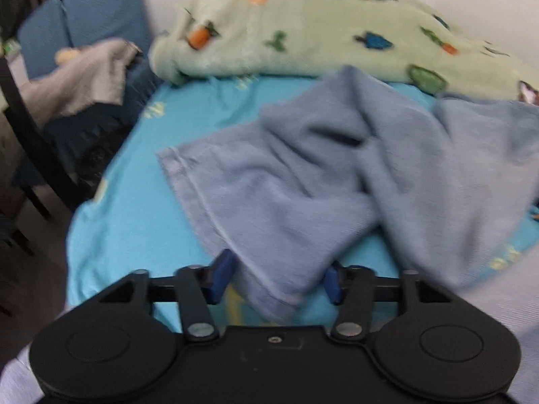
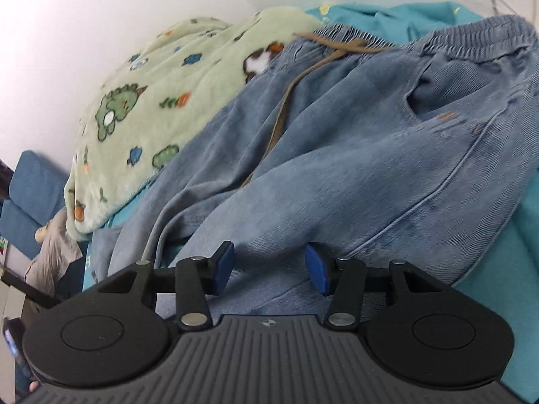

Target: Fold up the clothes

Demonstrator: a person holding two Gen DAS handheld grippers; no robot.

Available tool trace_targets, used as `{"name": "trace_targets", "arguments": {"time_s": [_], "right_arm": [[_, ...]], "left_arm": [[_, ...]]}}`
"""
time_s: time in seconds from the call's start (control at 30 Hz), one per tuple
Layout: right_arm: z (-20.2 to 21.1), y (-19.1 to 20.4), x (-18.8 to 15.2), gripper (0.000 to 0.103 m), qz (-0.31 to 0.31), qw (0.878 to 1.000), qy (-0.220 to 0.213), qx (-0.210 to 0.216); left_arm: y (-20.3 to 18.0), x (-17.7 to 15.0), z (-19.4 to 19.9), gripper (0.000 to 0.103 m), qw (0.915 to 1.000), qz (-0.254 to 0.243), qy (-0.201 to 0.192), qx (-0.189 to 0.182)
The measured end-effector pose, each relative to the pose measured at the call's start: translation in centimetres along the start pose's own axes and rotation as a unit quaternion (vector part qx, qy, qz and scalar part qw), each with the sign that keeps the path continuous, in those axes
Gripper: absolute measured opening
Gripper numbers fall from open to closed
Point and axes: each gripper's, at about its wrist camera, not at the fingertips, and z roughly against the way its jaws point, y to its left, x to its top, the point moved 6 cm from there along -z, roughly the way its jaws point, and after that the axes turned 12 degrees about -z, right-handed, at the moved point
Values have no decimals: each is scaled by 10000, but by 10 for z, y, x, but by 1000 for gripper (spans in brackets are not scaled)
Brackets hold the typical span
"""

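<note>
A pair of light blue jeans (image 1: 303,175) lies crumpled on a turquoise bed sheet (image 1: 134,185). In the left wrist view one leg's hem reaches down between the blue pads of my left gripper (image 1: 277,279). The jaws stand wide and do not press on the cloth. In the right wrist view the jeans (image 2: 353,155) fill the frame, with the elastic waistband (image 2: 471,37) at top right and a brown drawstring (image 2: 286,101) running down. My right gripper (image 2: 269,269) is open over a leg, with denim between and under its pads.
A pale green blanket (image 1: 303,33) with dinosaur prints is heaped behind the jeans against the white wall. Blue cushions (image 1: 84,17), a grey garment (image 1: 84,77) and a dark chair frame (image 1: 30,141) stand off the bed's left edge.
</note>
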Motion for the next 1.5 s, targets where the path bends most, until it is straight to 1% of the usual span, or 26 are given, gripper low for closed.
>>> {"name": "trace_targets", "arguments": {"time_s": [0.03, 0.07, 0.17, 0.23, 0.3, 0.33, 0.43, 0.47, 0.53, 0.63, 0.73, 0.77, 0.83, 0.93, 1.0, 1.03, 1.1, 1.17, 1.2, 1.27, 1.3, 1.33, 1.37, 1.4, 1.43, 1.5], "right_arm": [[-2, 0, 0, 51, 21, 10000, 2, -12], [-3, -1, 0, 51, 15, 10000, -1, -25], [-4, -1, 2, 50, -27, 10000, -20, -12], [-1, 0, 2, 49, 42, 10000, -67, -20], [4, 1, 1, 49, 117, 9999, -105, -49], [6, 2, 0, 49, 158, 9998, -103, -60], [11, 4, -2, 49, 253, 9996, -94, -63], [12, 5, -2, 49, 277, 9996, -97, -54], [13, 8, -2, 49, 350, 9993, -104, -62], [9, 10, -3, 49, 518, 9985, -81, -178], [4, 10, -6, 49, 635, 9975, -17, -309], [2, 10, -6, 49, 658, 9973, 7, -328], [0, 10, -6, 49, 699, 9969, 20, -351], [-3, 9, -5, 49, 699, 9968, 17, -393], [-5, 7, -5, 49, 701, 9966, 26, -434], [-6, 7, -5, 49, 708, 9964, 36, -460], [-7, 7, -5, 49, 720, 9962, 44, -483], [-6, 8, -4, 49, 735, 9961, 40, -488], [-5, 9, -3, 49, 745, 9960, 25, -485], [-2, 10, -1, 49, 755, 9960, -33, -475], [1, 11, 1, 49, 748, 9961, -68, -463], [4, 11, 3, 49, 731, 9963, -104, -445], [7, 12, 5, 49, 709, 9965, -140, -422], [11, 12, 7, 49, 681, 9967, -174, -393], [14, 13, 9, 49, 638, 9972, -197, -347], [21, 14, 13, 49, 533, 9981, -222, -228]], "left_arm": [[8, 1, 0, 12, 9999, 126, -73, -4], [15, 2, 3, 3, 9994, 327, -40, -58], [36, 20, 35, 3, 9963, 606, -575, 203], [59, 28, 65, 3, 9911, 840, -939, 430], [90, 32, 93, 3, 9858, 1059, -1127, 654], [105, 33, 103, 3, 9841, 1059, -1178, 804], [153, 24, 120, 3, 9805, 1020, -1195, 1184], [167, 19, 122, 3, 9792, 977, -1183, 1329], [192, 9, 119, 3, 9780, 912, -1116, 1505], [223, -9, 113, 3, 9732, 1212, -1030, 1664], [253, -24, 107, 3, 9655, 1773, -958, 1648], [260, -30, 106, 3, 9631, 1886, -980, 1653], [268, -47, 95, 3, 9616, 1932, -873, 1745], [266, -86, 72, 3, 9650, 2048, -468, 1567], [261, -110, 57, 3, 9655, 2200, -208, 1377], [257, -121, 53, 4, 9648, 2293, -115, 1282], [253, -134, 51, 5, 9616, 2523, -64, 1076], [252, -138, 59, 8, 9582, 2712, -16, 913], [251, -140, 63, 13, 9562, 2805, 8, 831], [250, -141, 81, 26, 9524, 2985, -65, 606], [248, -141, 91, 38, 9489, 3120, -85, 464], [247, -143, 103, 48, 9434, 3303, -97, 290], [246, -146, 115, 52, 9357, 3523, -129, 131], [244, -151, 125, 60, 9264, 3761, -154, -126], [243, -156, 135, 64, 9158, 3994, -180, -383], [237, -168, 153, 65, 8911, 4461, -59, -825]]}}
